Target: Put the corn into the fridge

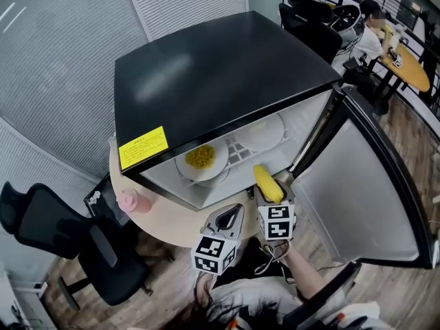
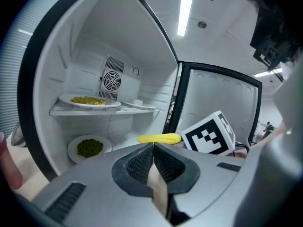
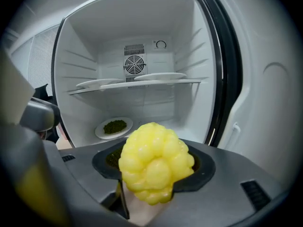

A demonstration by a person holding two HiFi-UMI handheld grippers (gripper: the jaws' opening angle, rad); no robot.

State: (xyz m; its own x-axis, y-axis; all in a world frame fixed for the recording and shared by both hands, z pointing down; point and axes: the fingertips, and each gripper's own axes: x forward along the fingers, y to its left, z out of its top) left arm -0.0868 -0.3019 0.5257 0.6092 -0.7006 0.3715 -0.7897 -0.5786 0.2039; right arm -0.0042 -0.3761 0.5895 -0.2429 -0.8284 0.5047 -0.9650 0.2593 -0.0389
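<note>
A yellow corn cob (image 1: 267,183) sticks out of my right gripper (image 1: 272,192), which is shut on it just outside the open fridge (image 1: 206,74). In the right gripper view the cob (image 3: 154,167) faces me end-on between the jaws, with the fridge's white inside behind it. My left gripper (image 1: 232,215) hangs to the left of the right one, shut with nothing in it; its pads (image 2: 142,162) meet. From the left gripper view, the cob (image 2: 159,138) lies level beside the right gripper's marker cube (image 2: 208,132).
A glass shelf (image 3: 142,84) carries a plate of yellow kernels (image 2: 90,100) and a bare plate (image 1: 265,133). A plate of green food (image 3: 114,126) sits on the fridge floor. The door (image 1: 357,191) stands open at right. A pink bottle (image 1: 132,199) stands on the round table; a black chair (image 1: 75,243) is at left.
</note>
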